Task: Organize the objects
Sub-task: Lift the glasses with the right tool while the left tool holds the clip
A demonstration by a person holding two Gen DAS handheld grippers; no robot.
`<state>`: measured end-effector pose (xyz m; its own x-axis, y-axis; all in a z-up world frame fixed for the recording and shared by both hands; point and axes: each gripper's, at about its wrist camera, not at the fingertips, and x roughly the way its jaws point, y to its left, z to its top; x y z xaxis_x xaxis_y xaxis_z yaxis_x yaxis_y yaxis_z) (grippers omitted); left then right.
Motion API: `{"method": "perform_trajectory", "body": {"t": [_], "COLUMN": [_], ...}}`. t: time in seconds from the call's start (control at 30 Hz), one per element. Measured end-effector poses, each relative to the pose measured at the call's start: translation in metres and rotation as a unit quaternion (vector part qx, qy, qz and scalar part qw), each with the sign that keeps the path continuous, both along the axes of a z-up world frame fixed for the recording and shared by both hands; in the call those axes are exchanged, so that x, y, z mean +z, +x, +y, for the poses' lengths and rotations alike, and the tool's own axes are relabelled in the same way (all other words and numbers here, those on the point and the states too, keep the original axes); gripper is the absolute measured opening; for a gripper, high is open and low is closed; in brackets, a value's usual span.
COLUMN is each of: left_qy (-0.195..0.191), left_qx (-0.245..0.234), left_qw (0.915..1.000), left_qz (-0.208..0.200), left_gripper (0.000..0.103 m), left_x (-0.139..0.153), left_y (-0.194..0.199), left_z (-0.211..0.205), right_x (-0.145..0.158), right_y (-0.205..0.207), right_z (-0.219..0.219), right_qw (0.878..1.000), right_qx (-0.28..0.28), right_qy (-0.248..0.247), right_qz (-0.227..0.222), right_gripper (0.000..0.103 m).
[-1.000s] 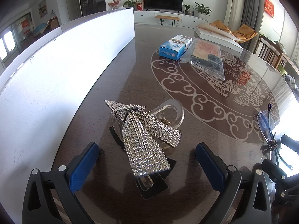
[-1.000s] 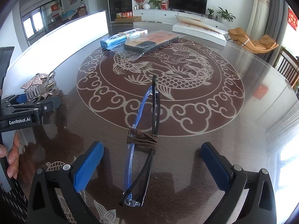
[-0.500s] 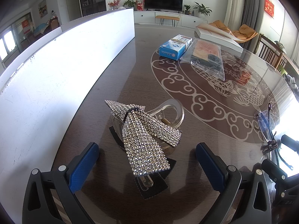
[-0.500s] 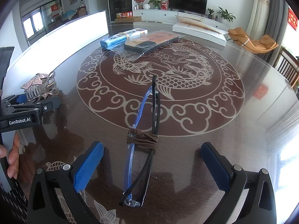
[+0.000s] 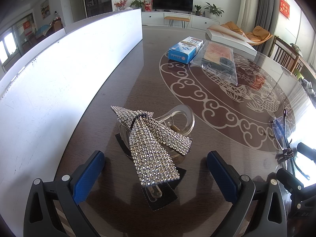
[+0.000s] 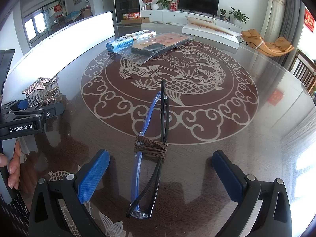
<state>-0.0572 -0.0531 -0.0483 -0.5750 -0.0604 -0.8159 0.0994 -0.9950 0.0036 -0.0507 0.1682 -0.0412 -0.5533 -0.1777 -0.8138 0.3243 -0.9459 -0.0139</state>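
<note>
A rhinestone bow hair claw with a clear plastic clip lies on the dark glass table between the wide-apart blue pads of my left gripper, which is open and not touching it. Two pairs of folded glasses, one blue and one black, bound by a brown hair tie, lie between the pads of my open right gripper. In the right wrist view the hair claw and the left gripper show at the far left. The glasses appear at the right edge of the left wrist view.
A blue box and a clear bag holding flat items lie at the table's far side. A long white box sits beyond them. A white board borders the table's left. A hand grips the left tool.
</note>
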Motion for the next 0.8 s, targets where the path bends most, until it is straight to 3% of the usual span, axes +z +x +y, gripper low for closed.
{"method": "perform_trajectory", "body": {"t": [0.8], "left_qy": [0.000], "left_qx": [-0.001], "left_qw": [1.0000], "left_qz": [0.000], "left_gripper": [0.103], "left_x": [-0.0012], "left_y": [-0.0013], "left_z": [0.0015], "right_x": [0.0004], "right_y": [-0.0001], "right_z": [-0.0001], "right_qw": [1.000], "right_qx": [-0.001], "right_qy": [0.001], "right_qz": [-0.003], "right_gripper": [0.103]}}
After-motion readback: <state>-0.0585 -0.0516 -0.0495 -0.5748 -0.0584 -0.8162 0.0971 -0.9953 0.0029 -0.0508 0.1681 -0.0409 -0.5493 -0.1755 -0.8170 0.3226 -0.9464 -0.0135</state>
